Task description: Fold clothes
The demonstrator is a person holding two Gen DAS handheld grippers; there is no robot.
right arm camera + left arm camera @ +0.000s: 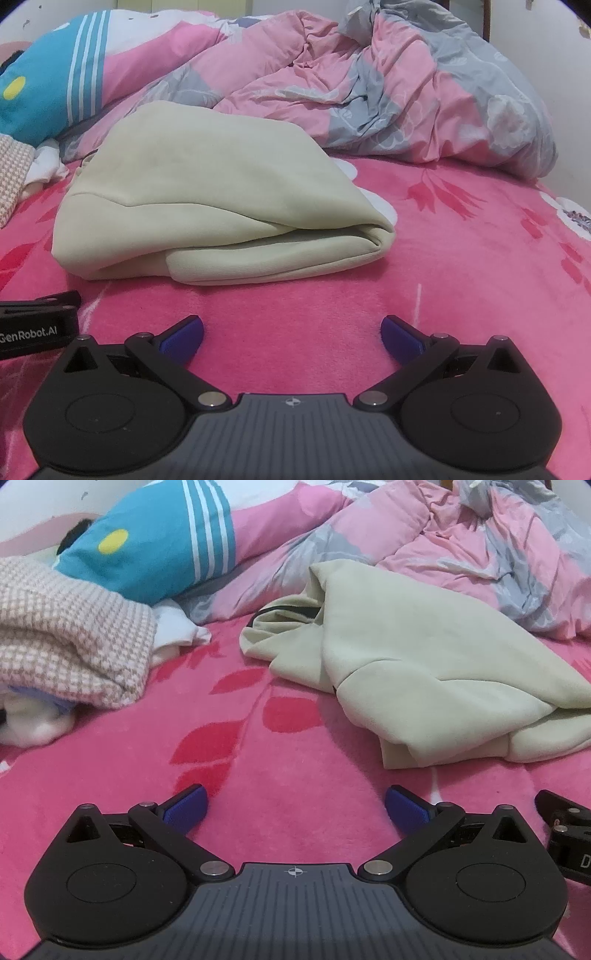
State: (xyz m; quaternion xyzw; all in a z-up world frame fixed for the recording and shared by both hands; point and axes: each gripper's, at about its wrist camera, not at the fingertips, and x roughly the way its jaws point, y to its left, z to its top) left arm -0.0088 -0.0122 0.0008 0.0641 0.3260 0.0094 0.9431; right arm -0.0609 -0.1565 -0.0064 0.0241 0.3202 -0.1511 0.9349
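A pale cream garment (424, 668) lies folded into a thick bundle on the pink bed cover, with a dark collar edge showing at its far left end. In the right wrist view the same garment (221, 206) sits ahead and left, its folded edge facing me. My left gripper (295, 805) is open low over the cover, nothing between its blue pads (186, 805), short of the garment's near left corner. My right gripper (291, 332) is also open and empty, just in front of the garment. Each gripper's black body shows at the other view's edge.
A pink-and-white checked knit pile (70, 638) lies at the left over white clothes. A blue striped plush pillow (155, 542) rests behind it. A crumpled pink and grey duvet (388, 92) fills the back right. The pink floral bed cover (277, 775) spreads underneath.
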